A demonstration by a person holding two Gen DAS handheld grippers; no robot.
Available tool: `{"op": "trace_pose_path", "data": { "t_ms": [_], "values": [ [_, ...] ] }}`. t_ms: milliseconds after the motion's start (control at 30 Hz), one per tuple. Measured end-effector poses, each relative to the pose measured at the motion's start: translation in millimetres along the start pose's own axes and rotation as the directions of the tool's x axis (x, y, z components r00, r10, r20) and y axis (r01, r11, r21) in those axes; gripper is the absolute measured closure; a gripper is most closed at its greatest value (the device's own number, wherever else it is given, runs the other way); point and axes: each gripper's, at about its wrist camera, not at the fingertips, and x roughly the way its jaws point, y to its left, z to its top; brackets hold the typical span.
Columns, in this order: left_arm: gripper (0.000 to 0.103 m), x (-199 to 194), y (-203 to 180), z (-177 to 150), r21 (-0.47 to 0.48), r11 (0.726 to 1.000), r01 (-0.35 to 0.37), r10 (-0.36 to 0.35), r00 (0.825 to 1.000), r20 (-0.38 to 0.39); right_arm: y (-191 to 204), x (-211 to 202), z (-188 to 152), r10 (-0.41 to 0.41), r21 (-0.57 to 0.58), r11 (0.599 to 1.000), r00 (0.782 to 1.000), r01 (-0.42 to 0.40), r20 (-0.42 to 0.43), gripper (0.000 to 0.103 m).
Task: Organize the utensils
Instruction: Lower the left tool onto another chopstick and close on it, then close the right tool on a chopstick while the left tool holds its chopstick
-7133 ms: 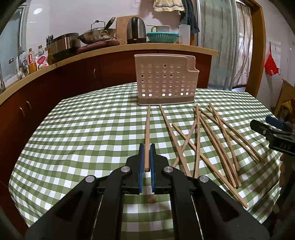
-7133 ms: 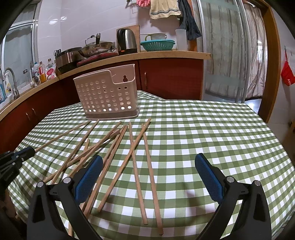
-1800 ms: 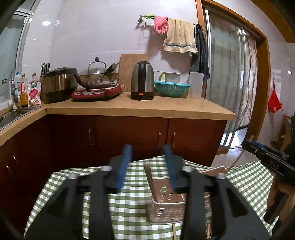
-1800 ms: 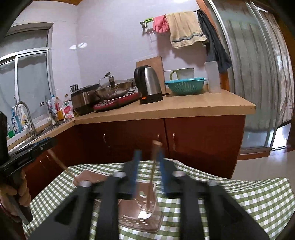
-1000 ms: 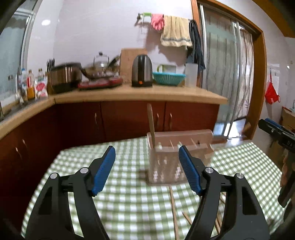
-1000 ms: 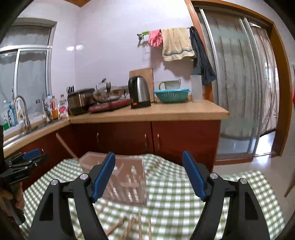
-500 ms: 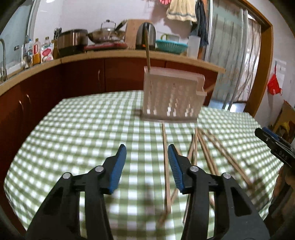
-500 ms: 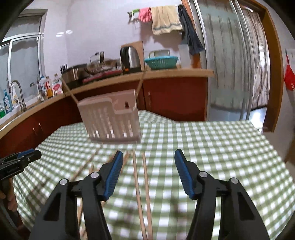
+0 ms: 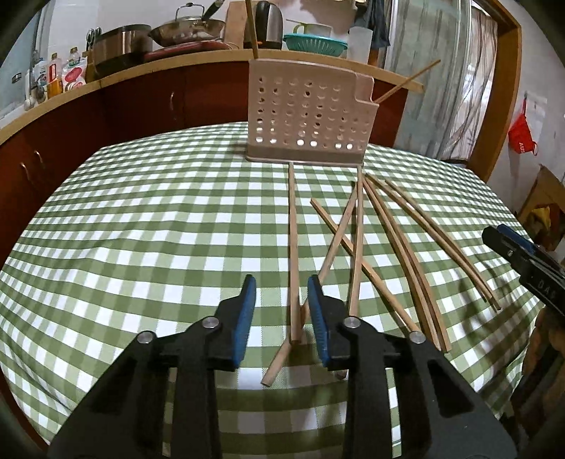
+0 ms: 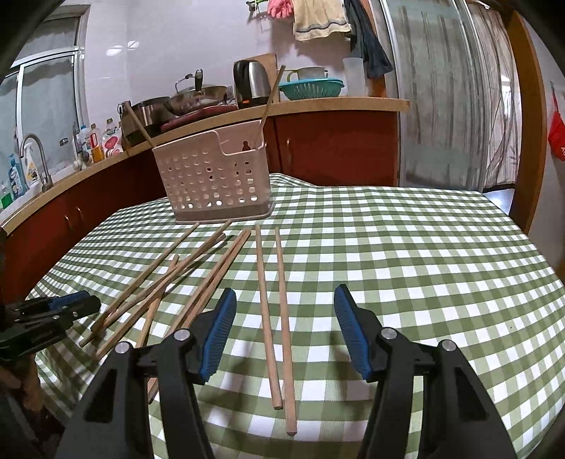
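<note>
A pink perforated basket [image 9: 307, 106] [image 10: 212, 176] stands at the far side of the green checked table, with two chopsticks [image 9: 251, 28] [image 10: 270, 95] leaning in it. Several wooden chopsticks lie loose in front of it. My left gripper [image 9: 281, 282] hovers low over the near end of one straight chopstick [image 9: 293, 247]. Its jaws are closing with that stick between them, and the pads do not touch it. My right gripper [image 10: 285, 293] is open above a pair of parallel chopsticks [image 10: 263, 282] lying between its jaws.
The tablecloth [image 9: 141, 229] hangs over the near table edge. A wooden counter [image 10: 317, 104] behind carries a kettle, a wok and a teal bowl. The right gripper [image 9: 522, 257] shows at the left view's right edge, and the left gripper [image 10: 53, 310] at the right view's left edge.
Both grippers have come down from above the basket to just over the loose chopsticks on the table. The left jaws have narrowed a lot, the right jaws a little.
</note>
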Motion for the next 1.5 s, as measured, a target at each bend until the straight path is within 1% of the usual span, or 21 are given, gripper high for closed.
{"op": "trace_pose_path", "data": {
  "t_ms": [200,233,333,433,600,667,700,767,833,967,1100,1133,1200,1267,1333,1433,1500],
  "values": [
    [0.082,8,3,-2,-0.007,1.0,-0.007,0.006,1.0,-0.023,0,-1,-1,0.004,-0.001,1.0,1.0,-0.004,0.001,0.046],
    [0.082,8,4,-2,-0.008,1.0,-0.013,0.013,1.0,-0.023,0,0,-1,0.005,-0.001,1.0,1.0,-0.005,-0.001,0.046],
    [0.083,4,6,-1,-0.021,1.0,0.001,-0.001,1.0,-0.014,0,0,-1,0.005,-0.001,1.0,1.0,-0.005,-0.003,0.046],
    [0.082,2,1,0,-0.003,1.0,0.003,-0.004,1.0,-0.005,0,0,-1,0.006,-0.001,1.0,1.0,-0.006,-0.002,0.046],
    [0.083,16,1,-3,-0.01,1.0,0.01,-0.011,0.998,-0.064,2,-1,0,0.007,-0.005,1.0,1.0,-0.007,0.001,0.046],
    [0.083,16,1,-4,-0.002,1.0,0.008,-0.008,0.998,-0.062,2,-1,0,0.006,-0.004,1.0,1.0,-0.006,0.001,0.046],
    [0.084,17,2,-3,-0.002,1.0,0.009,-0.009,0.998,-0.063,2,-1,1,0.006,-0.003,1.0,1.0,-0.006,0.0,0.046],
    [0.091,18,5,-3,-0.012,1.0,0.011,-0.011,0.998,-0.065,1,-1,1,0.006,-0.001,1.0,1.0,-0.006,-0.003,0.046],
    [0.095,18,8,-2,-0.016,1.0,0.012,-0.013,0.998,-0.066,1,-1,0,0.003,-0.003,1.0,1.0,-0.003,-0.005,0.046],
    [0.096,15,11,-4,-0.022,1.0,0.02,-0.021,0.998,-0.058,-2,-3,-3,0.0,-0.005,1.0,1.0,0.0,-0.008,0.046],
    [0.096,13,11,-5,-0.016,1.0,0.008,-0.009,0.999,-0.054,-4,-8,-9,0.0,-0.011,1.0,1.0,0.0,-0.009,0.046],
    [0.096,12,12,-6,-0.017,1.0,0.005,-0.006,0.999,-0.053,-4,-10,-11,0.001,-0.017,1.0,1.0,-0.001,-0.006,0.047],
    [0.096,11,14,-7,-0.02,1.0,0.0,-0.001,0.999,-0.053,-2,-12,-13,0.011,-0.028,1.0,1.0,-0.012,-0.011,0.057],
    [0.096,10,17,-7,-0.026,1.0,-0.006,0.004,0.999,-0.054,1,-13,-17,0.029,-0.043,0.999,0.999,-0.03,-0.024,0.061],
    [0.096,9,20,-7,-0.029,0.999,-0.015,0.014,0.998,-0.053,5,-11,-20,0.049,-0.06,0.997,0.998,-0.051,-0.042,0.069],
    [0.096,9,23,-7,-0.034,0.999,-0.022,0.02,0.998,-0.053,10,-5,-24,0.068,-0.073,0.995,0.996,-0.073,-0.065,0.073],
    [0.096,9,24,-7,-0.036,0.999,-0.025,0.023,0.998,-0.052,12,-1,-26,0.076,-0.08,0.993,0.994,-0.082,-0.077,0.073]
  ]
}}
